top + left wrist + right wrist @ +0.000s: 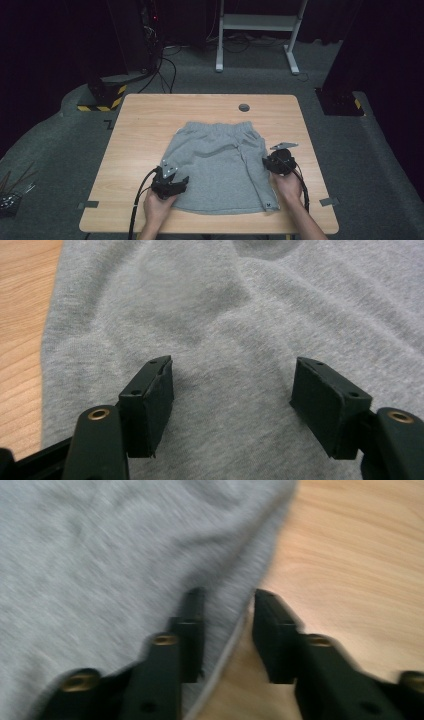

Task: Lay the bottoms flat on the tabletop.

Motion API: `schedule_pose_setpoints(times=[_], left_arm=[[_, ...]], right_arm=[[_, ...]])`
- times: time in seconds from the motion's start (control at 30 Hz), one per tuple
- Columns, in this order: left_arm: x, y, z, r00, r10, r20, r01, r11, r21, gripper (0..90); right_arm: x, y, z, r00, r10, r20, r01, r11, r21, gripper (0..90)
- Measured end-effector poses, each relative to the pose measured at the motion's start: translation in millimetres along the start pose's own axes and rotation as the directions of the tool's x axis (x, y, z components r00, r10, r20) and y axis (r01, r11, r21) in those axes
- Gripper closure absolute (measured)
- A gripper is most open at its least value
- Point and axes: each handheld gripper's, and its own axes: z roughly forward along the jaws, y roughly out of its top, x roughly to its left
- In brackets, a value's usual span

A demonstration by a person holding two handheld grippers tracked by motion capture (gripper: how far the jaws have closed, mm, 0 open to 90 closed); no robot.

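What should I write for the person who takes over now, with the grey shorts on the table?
Left tool: open, over the near left part of the grey shorts, gripping nothing.
Right tool: jaws narrow, astride the right edge of the shorts, not yet pressing the cloth.
Shorts: spread flat on the wooden table, waistband at the far side.
Done: no fold visible.
Left: probably grip the right edge, then fold.

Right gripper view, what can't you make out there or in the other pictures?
- Right gripper view: motion blur; unclear whether the pads pinch the shorts' edge.
- High view: both grippers' jaw tips are too small to read.
- Left gripper view: the shorts run past the frame edges.
- High view: the hem label is too small.
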Motion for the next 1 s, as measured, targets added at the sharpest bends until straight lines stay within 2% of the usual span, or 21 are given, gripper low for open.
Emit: schedule_pose_setpoints(times=[0.07, 0.1, 0.13, 0.17, 0.2, 0.23, 0.27, 0.3, 0.33, 0.4, 0.47, 0.53, 0.63, 0.73, 0.77, 0.83, 0.87, 0.9, 1.0], left_arm=[[-0.6, -0.5, -0.5, 1.0000, -0.004, -0.002, 0.004, 1.0000, -0.001, 33.3], [-1.1, -1.1, -1.3, 1.0000, -0.005, -0.002, 0.005, 1.0000, -0.001, 33.5], [-2.0, -2.1, -2.3, 1.0000, -0.010, 0.001, 0.010, 0.9999, -0.002, 34.0], [-2.4, -2.9, -3.4, 1.0000, -0.005, 0.000, 0.005, 1.0000, -0.002, 34.2], [-3.2, -3.8, -4.4, 1.0000, -0.004, 0.001, 0.004, 1.0000, -0.003, 34.4], [-4.2, -4.7, -5.4, 0.9999, -0.004, 0.010, 0.004, 1.0000, -0.003, 34.6], [-5.6, -5.4, -6.3, 0.9998, -0.001, 0.018, 0.001, 1.0000, -0.005, 34.7], [-7.4, -5.9, -7.3, 0.9998, 0.008, 0.016, -0.008, 1.0000, 0.000, 34.8], [-9.4, -6.2, -7.9, 0.9999, 0.006, 0.012, -0.005, 1.0000, -0.001, 35.0], [-10.4, -5.6, -8.5, 0.9999, 0.005, 0.014, -0.005, 1.0000, 0.005, 35.3], [-11.3, -4.4, -7.7, 0.9998, 0.005, 0.020, -0.005, 1.0000, 0.009, 35.4], [-13.0, -1.8, -7.8, 0.9994, 0.011, 0.031, -0.012, 0.9997, 0.020, 35.7], [-15.0, 3.1, -10.5, 0.9990, 0.014, 0.043, -0.015, 0.9999, 0.009, 35.8], [-12.7, 10.7, -8.6, 0.9993, 0.011, 0.035, -0.011, 0.9999, 0.003, 34.5], [-11.2, 13.2, -6.9, 0.9996, 0.010, 0.026, -0.010, 1.0000, 0.001, 34.2], [-6.5, 17.6, -3.3, 0.9999, -0.004, 0.016, 0.004, 1.0000, 0.004, 34.0], [-2.8, 19.5, -1.4, 0.9998, -0.016, 0.011, 0.016, 0.9999, 0.003, 33.8], [-0.1, 20.6, -0.3, 0.9996, -0.029, 0.008, 0.029, 0.9996, 0.002, 33.8], [6.2, 23.0, 2.3, 0.9992, -0.039, -0.002, 0.039, 0.9992, 0.005, 33.9]], right_arm=[[3.5, 5.6, -1.4, 0.9959, -0.088, 0.022, 0.087, 0.995, 0.040, 86.9], [2.7, 8.0, -3.2, 0.9892, -0.134, 0.060, 0.130, 0.990, 0.060, 87.1], [-2.9, 9.8, -6.0, 0.9832, -0.151, 0.102, 0.145, 0.987, 0.066, 87.0], [-13.1, 10.8, -9.3, 0.9850, -0.118, 0.126, 0.111, 0.992, 0.057, 86.9], [-25.2, 11.3, -12.6, 0.9883, -0.058, 0.141, 0.051, 0.998, 0.048, 86.4], [-34.8, 11.4, -15.5, 0.9865, -0.022, 0.162, 0.015, 0.999, 0.041, 85.1], [-40.0, 11.3, -18.7, 0.9856, -0.003, 0.169, -0.003, 0.999, 0.036, 82.4], [-39.7, 10.5, -23.3, 0.9845, -0.012, 0.175, 0.008, 1.000, 0.022, 76.7], [-35.4, 8.9, -28.8, 0.9857, -0.030, 0.166, 0.032, 0.999, -0.008, 73.4], [-18.5, 4.3, -39.4, 0.9911, -0.071, 0.113, 0.079, 0.995, -0.067, 68.5], [5.1, -1.7, -43.7, 0.9915, -0.126, 0.033, 0.129, 0.985, -0.112, 65.0], [31.4, -6.5, -39.8, 0.9812, -0.188, -0.044, 0.182, 0.976, -0.117, 62.9], [64.8, -10.4, -28.9, 0.9666, -0.222, -0.129, 0.204, 0.969, -0.136, 58.9], [89.7, -10.0, -17.0, 0.9509, -0.276, -0.139, 0.260, 0.957, -0.127, 56.5], [94.6, -10.1, -13.2, 0.9473, -0.288, -0.141, 0.273, 0.955, -0.118, 56.2], [98.3, -13.4, -6.3, 0.9430, -0.290, -0.163, 0.281, 0.957, -0.075, 55.6], [96.5, -18.3, -6.2, 0.9445, -0.273, -0.183, 0.262, 0.962, -0.080, 55.7], [93.0, -25.8, -10.3, 0.9458, -0.259, -0.196, 0.245, 0.965, -0.093, 56.0], [89.5, -42.9, -25.5, 0.9354, -0.291, -0.201, 0.278, 0.956, -0.090, 55.9]])
